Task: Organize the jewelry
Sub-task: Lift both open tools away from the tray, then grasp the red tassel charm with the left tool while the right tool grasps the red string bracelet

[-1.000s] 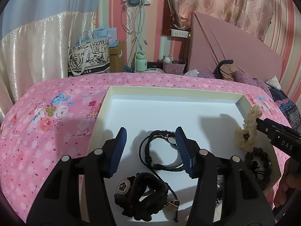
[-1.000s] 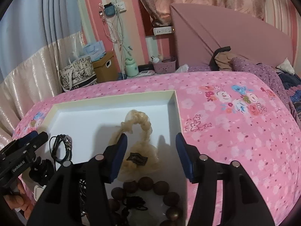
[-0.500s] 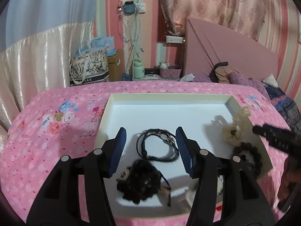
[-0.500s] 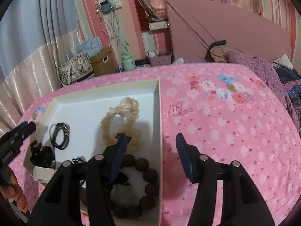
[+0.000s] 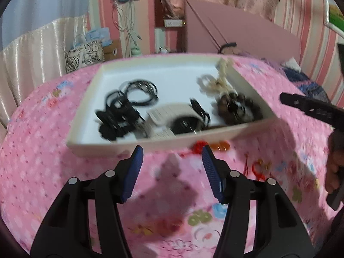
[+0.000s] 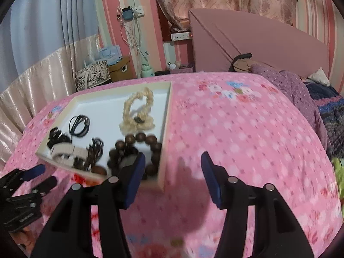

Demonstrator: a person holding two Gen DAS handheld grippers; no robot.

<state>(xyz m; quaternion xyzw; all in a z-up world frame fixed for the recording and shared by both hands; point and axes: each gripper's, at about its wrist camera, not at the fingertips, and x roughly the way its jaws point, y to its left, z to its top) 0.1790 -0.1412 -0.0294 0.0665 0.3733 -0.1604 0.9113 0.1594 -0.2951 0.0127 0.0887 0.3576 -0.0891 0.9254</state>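
A shallow white tray (image 5: 90, 133) (image 6: 166, 116) lies on the pink floral bedspread. It holds black cord bracelets (image 5: 139, 92) (image 6: 79, 124), a black scrunchie (image 5: 116, 124), a white band (image 5: 169, 111) (image 6: 64, 150), a cream scrunchie (image 5: 221, 83) (image 6: 137, 111) and a brown bead bracelet (image 5: 238, 107) (image 6: 137, 142). Red and orange pieces (image 5: 210, 145) lie on the bedspread at the tray's near edge. My left gripper (image 5: 171, 169) is open and empty, in front of the tray. My right gripper (image 6: 172, 176) is open and empty at the tray's near right corner.
A red string item (image 5: 258, 167) lies on the bedspread right of my left gripper. The pink headboard (image 6: 247, 43) and rumpled purple bedding (image 6: 301, 90) are at the far right. A patterned bag (image 6: 91, 75) and a box stand beyond the bed by the curtain.
Both grippers have pulled back and up from over the tray; it now lies ahead of them. Both stay open and empty. The current frames are blurred by motion.
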